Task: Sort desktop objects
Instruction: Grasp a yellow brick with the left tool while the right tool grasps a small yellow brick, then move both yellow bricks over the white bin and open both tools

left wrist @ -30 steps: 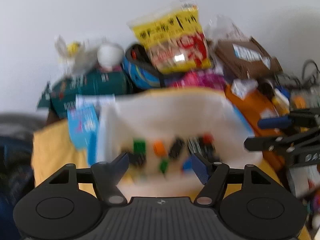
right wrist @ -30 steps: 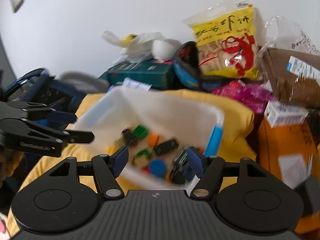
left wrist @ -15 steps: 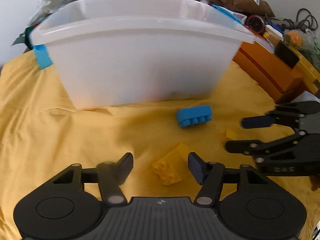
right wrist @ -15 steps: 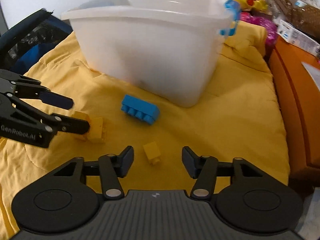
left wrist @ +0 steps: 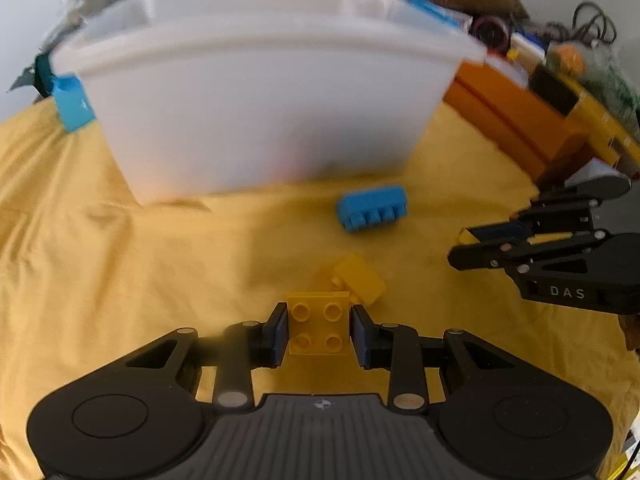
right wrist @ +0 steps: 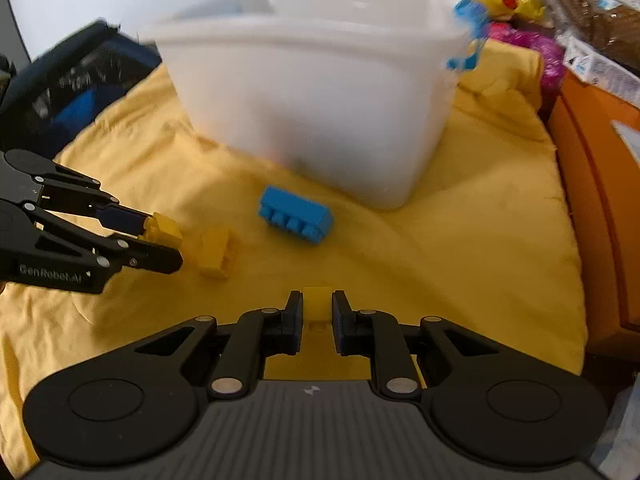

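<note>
My left gripper [left wrist: 319, 320] is shut on a yellow four-stud brick [left wrist: 318, 330], just above the yellow cloth [left wrist: 120, 272]. A second yellow brick [left wrist: 359, 280] lies right behind it, and a blue brick [left wrist: 372, 208] lies on its side near the white bin [left wrist: 260, 100]. My right gripper [right wrist: 317, 312] is shut on a small yellow brick [right wrist: 317, 302]. In the right wrist view the left gripper [right wrist: 160, 240] holds its brick [right wrist: 162, 227] beside the loose yellow brick [right wrist: 218, 252], left of the blue brick [right wrist: 296, 220]. The bin [right wrist: 320, 100] stands behind.
Orange boxes [left wrist: 520, 124] flank the cloth on the right, with cables and clutter behind. Snack bags [right wrist: 508, 0] and a brown package [right wrist: 592, 24] pile up behind the bin. A dark chair [right wrist: 68, 92] stands off the cloth's left edge.
Both grippers dropped from above the bin to the cloth in front of it. Each has since shut on a yellow brick that lay between its open fingers half a second ago.
</note>
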